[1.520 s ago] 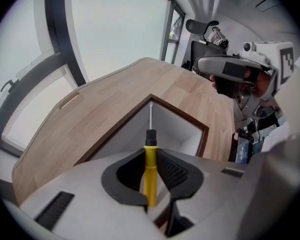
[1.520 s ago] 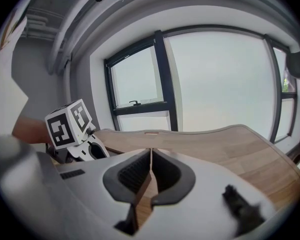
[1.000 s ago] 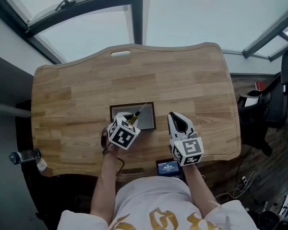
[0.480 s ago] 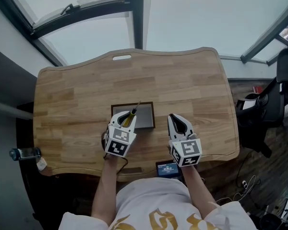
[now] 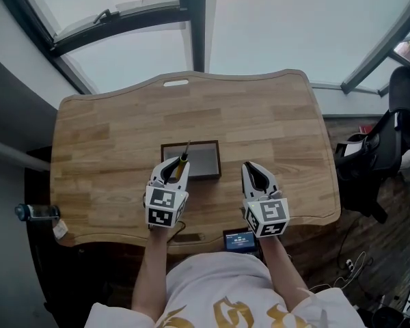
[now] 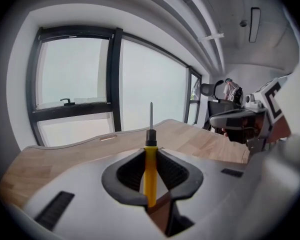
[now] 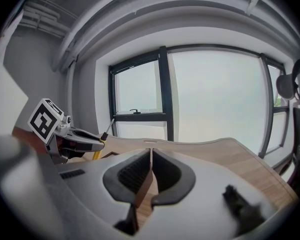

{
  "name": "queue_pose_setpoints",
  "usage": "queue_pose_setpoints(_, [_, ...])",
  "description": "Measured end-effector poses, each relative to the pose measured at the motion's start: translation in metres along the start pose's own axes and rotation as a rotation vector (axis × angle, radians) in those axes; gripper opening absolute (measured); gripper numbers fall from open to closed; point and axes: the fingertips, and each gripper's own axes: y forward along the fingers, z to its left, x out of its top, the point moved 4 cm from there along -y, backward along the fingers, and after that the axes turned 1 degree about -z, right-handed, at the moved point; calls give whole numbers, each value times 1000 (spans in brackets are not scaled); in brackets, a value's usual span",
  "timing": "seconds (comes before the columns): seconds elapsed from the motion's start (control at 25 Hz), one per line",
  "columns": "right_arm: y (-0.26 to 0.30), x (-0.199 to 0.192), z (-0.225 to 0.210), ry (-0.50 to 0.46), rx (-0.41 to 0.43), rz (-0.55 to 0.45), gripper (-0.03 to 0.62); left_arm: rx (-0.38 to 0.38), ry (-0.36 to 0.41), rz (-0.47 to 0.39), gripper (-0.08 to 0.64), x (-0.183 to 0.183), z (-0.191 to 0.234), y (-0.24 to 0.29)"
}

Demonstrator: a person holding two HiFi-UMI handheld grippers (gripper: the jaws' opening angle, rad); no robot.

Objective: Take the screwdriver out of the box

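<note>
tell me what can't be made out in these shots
- Screwdriver tip type: too small in every view.
- Box, near-left corner: in the head view the left gripper covers it.
- Box contents: in the left gripper view that gripper's own body hides the box.
- Small screen at the table edge: too small to read in the head view.

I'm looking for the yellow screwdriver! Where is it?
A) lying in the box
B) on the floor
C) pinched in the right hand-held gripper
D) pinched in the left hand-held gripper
D: the left hand-held gripper grips the screwdriver by its yellow handle, tip pointing out ahead.
</note>
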Motion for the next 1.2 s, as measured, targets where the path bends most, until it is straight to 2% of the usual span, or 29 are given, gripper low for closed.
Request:
queue_pose_setpoints(0.36, [-13, 3, 18, -8, 24, -30, 34, 81, -14, -97, 78, 9, 1, -39])
queue_pose_setpoints(0.76, [-22, 14, 39, -33, 85, -89, 34, 136, -13, -140, 78, 12, 0, -73])
queue_pose_setpoints(1.2, [-33, 16, 43, -54, 33, -103, 34, 144, -31, -163, 78, 5, -6, -86])
